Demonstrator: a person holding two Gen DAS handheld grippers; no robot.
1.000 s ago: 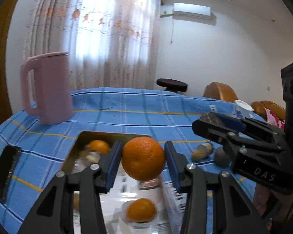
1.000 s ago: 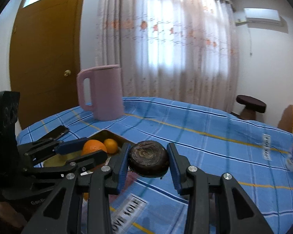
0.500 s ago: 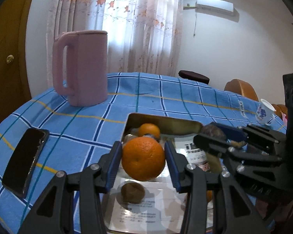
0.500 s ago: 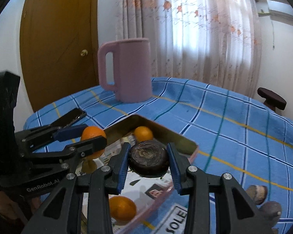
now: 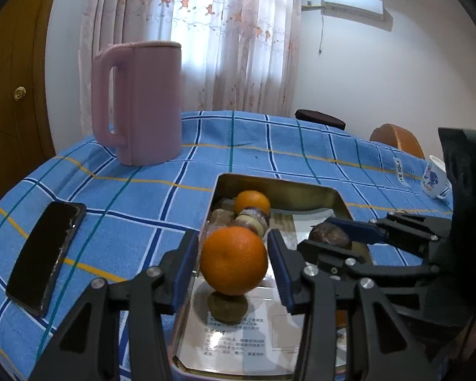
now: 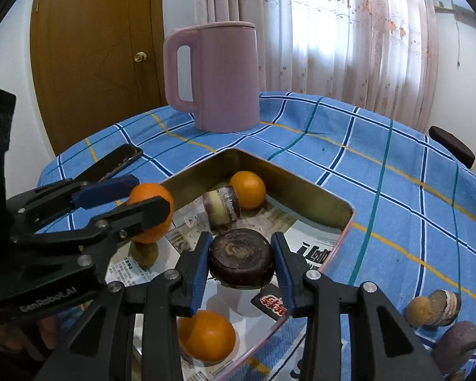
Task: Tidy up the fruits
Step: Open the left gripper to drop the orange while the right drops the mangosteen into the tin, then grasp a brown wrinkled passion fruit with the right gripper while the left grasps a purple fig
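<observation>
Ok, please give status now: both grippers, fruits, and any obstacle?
Left gripper shut on orange. Right gripper shut on dark fruit. Both over tray. Small brown fruit directly below the orange.

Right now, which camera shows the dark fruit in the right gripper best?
The right wrist view: the dark fruit sits centred and fully visible in the right gripper. The left wrist view shows only part of it behind the fingers.

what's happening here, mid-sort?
A person is sorting fruit with two handheld tongs. The left tongs grip an orange, the right tongs a dark brown fruit; both hover over the metal tray, which already contains two oranges and other fruit. A few brown fruits lie on the blue tablecloth.
</observation>
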